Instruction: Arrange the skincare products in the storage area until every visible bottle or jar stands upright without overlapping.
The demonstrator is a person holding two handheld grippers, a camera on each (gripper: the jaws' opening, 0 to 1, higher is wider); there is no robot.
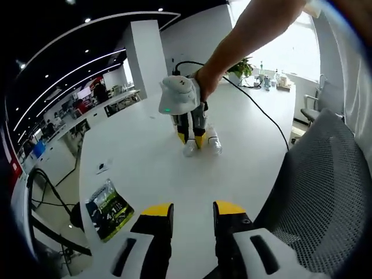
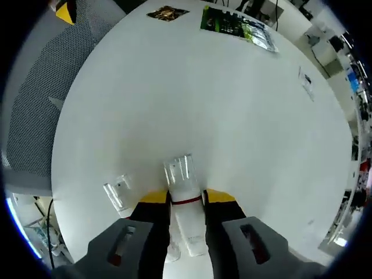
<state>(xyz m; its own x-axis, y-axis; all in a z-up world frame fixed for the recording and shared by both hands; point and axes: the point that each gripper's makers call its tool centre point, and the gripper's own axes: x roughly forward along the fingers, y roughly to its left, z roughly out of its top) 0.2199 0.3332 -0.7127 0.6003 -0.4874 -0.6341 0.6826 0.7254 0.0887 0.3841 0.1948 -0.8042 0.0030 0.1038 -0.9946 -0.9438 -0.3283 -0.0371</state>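
The right tool (image 2: 186, 200) is gripping a white bottle (image 2: 187, 218) with a red band and a clear cap, its jaws closing on the body just below the cap, down at the white table (image 2: 192, 99). A second small clear-capped bottle (image 2: 118, 195) is lying just beside it to the left, apart from the jaws. In the left gripper view both bottles are sitting near the middle of the table, under the right tool and the person's hand (image 1: 204, 81). The left tool (image 1: 193, 210) is hanging open and empty over the near table edge, well apart from them. The bottles are looking light, rigid and smooth, so they are likely to slip or tip easily; holding the body rather than the glossy cap seems the safer grip. A green packet (image 1: 108, 209) is lying off to the side, and a mesh chair (image 1: 319, 180) is standing by the table.
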